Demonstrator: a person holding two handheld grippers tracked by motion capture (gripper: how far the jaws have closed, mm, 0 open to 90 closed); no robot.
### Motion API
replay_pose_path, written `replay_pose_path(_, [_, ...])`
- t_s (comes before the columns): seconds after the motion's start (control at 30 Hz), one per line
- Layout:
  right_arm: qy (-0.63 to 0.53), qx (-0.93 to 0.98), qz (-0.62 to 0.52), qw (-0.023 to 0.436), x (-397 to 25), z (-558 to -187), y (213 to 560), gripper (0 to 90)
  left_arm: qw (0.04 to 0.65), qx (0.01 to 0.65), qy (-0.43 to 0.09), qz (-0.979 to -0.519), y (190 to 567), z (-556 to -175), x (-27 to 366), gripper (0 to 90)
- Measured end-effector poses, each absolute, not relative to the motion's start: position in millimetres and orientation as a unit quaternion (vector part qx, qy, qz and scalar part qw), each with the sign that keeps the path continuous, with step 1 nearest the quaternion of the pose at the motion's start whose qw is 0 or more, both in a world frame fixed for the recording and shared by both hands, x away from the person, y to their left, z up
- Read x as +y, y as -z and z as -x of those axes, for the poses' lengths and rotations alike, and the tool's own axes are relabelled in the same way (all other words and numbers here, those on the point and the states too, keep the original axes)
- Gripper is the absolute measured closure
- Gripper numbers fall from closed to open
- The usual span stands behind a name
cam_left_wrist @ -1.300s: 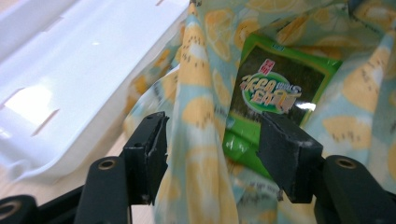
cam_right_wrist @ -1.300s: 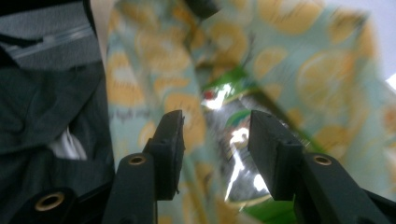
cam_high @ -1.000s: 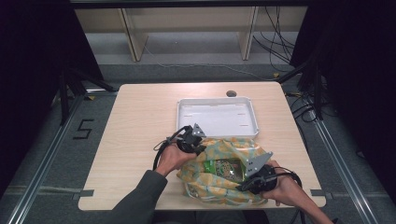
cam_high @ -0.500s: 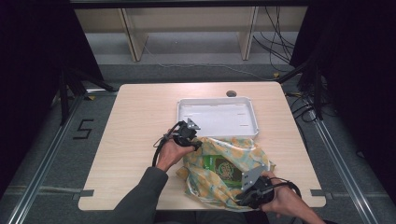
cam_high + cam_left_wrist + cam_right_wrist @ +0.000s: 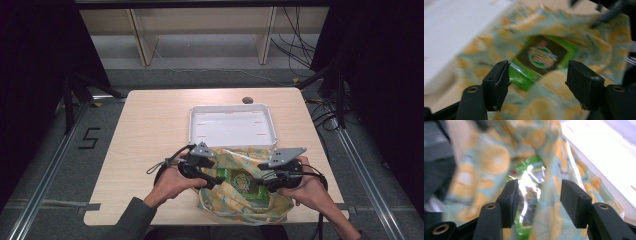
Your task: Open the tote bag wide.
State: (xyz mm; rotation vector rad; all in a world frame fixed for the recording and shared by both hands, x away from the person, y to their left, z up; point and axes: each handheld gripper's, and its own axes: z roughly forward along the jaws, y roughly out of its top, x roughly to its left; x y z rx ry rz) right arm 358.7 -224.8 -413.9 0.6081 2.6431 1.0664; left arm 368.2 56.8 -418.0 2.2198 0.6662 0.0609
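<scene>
Right gripper (image 5: pixel 264 183) has risen from lower frame to the soft yellow-patterned cloth bag (image 5: pixel 235 202); both grippers gape, empty. Glossy green packet (image 5: pixel 241 183), low centre inside, looks light, slippery: pinch an edge.

Two forearms enter the high view from six o'clock, each hand wrapped around a two-jaw gripper. The left hand (image 5: pixel 167 184), its sleeve dark, carries the left gripper (image 5: pixel 212 182) with jaws pointing toward three o'clock. The right hand (image 5: pixel 310 190) carries the right gripper (image 5: pixel 260 184), jaws pointing toward nine o'clock, so the two tools face each other, near but apart. In each gripper view the black jaws stand well apart, nothing clamped between them. A grey three-cornered plate tops each gripper.
</scene>
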Motion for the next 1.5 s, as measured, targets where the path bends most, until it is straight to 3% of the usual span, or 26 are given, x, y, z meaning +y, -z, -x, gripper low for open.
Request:
replay_pose_path(0.2, [-0.308,0.916,-0.241,0.094,-211.5,-376.3,437.6,49.4,0.359,0.239,0.02,-0.902,446.4,-368.4,42.8,23.9])
replay_pose_path(0.27, [-0.293,0.92,-0.245,0.092,-210.0,-384.5,444.5,50.4,0.336,0.231,0.018,-0.913,457.1,-373.5,37.6,24.6])
replay_pose_path(0.37, [-0.273,0.925,-0.242,0.1,-210.0,-401.0,454.8,71.3,0.327,0.202,0.033,-0.923,471.3,-370.9,30.4,52.9])
replay_pose_path(0.4, [-0.265,0.925,-0.252,0.105,-212.1,-409.8,456.8,80.0,0.319,0.189,0.028,-0.928,473.8,-367.8,29.0,67.0])
replay_pose_path(0.43, [-0.263,0.925,-0.252,0.109,-213.5,-414.5,457.8,83.3,0.303,0.17,0.016,-0.937,475.9,-363.7,28.0,75.1])
replay_pose_path(0.5, [-0.256,0.921,-0.267,0.121,-220.3,-427.9,459.0,88.2,0.298,0.156,0.012,-0.942,478.6,-356.1,28.0,86.8])
replay_pose_path(0.53, [-0.254,0.918,-0.278,0.124,-223.2,-432.8,458.6,89.3,0.296,0.15,0.008,-0.943,479.2,-351.5,28.4,88.3])
replay_pose_path(0.77, [-0.25,0.904,-0.32,0.134,-242.9,-465.7,465.5,90.0,0.267,0.127,-0.006,-0.955,484.8,-330.0,34.1,89.0])
replay_pose_path(0.93, [-0.234,0.903,-0.334,0.136,-243.9,-471.7,472.4,89.3,0.298,0.156,-0.007,-0.942,482.1,-329.2,33.2,83.9])
replay_pose_path(1.13, [-0.292,0.884,-0.331,0.15,-244.9,-458.9,451.5,62.5,0.351,0.18,-0.045,-0.918,450.4,-337.1,39.0,55.7])
replay_pose_path(1.2, [-0.314,0.877,-0.331,0.15,-244.8,-451.1,440.7,56.9,0.353,0.174,-0.058,-0.918,439.1,-341.1,42.3,53.4])
replay_pose_path(1.37, [-0.355,0.881,-0.284,0.127,-243.8,-430.6,416.9,54.3,0.359,0.193,-0.067,-0.911,429.2,-347.2,42.5,56.8])
replay_pose_path(1.5, [-0.37,0.886,-0.259,0.108,-238.8,-419.1,411.3,52.5,0.378,0.216,-0.074,-0.897,437.1,-342.8,37.5,68.8])
